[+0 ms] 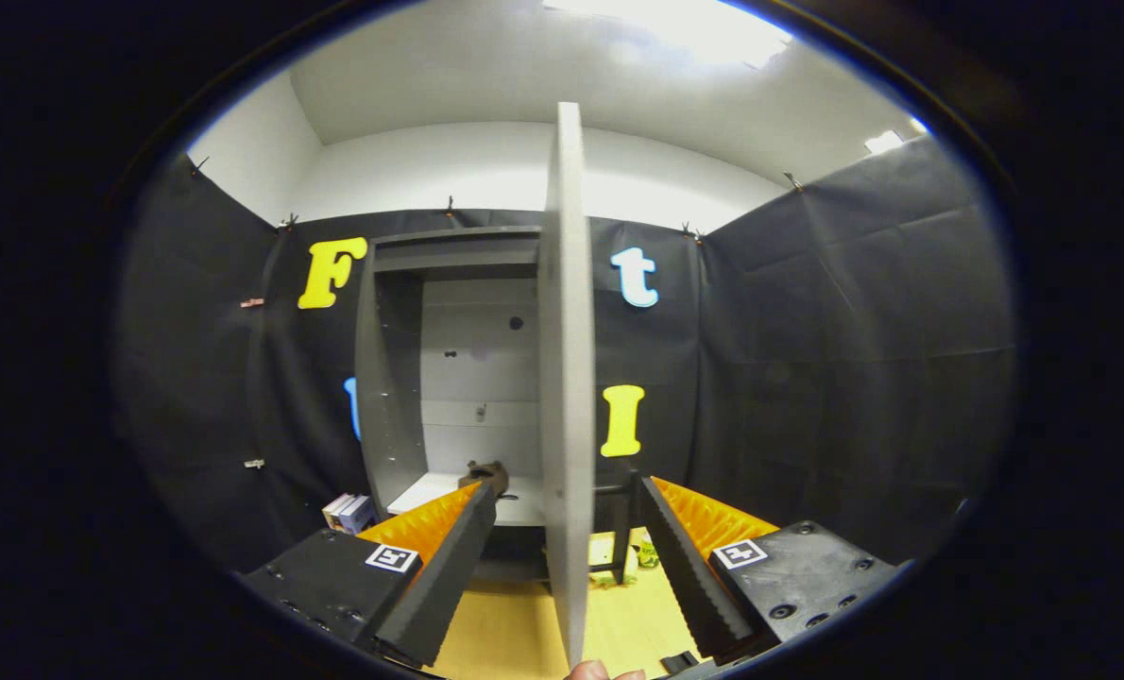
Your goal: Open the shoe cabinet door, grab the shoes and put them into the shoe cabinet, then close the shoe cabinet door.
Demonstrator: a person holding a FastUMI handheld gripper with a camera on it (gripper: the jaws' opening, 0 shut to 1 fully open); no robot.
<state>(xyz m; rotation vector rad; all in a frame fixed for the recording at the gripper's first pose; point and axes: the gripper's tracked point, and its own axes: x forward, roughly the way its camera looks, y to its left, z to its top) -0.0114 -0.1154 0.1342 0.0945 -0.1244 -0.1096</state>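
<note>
Door (564,378) stands open, edge-on between my fingers (567,529), which are spread wide, untouching. A shoe (486,474) sits on the cabinet (387,378) shelf. Closing step, I judge: next, push it shut.

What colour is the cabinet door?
Light grey, seen edge-on in the gripper view: door between the open fingers.

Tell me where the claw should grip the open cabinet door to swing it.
Take the cabinet door by its free vertical edge, which faces the claw edge-on between the open fingers. Come straight ahead, one finger on each face: the panel is thin, flat and upright, so both faces can probably be pinched there.
</note>
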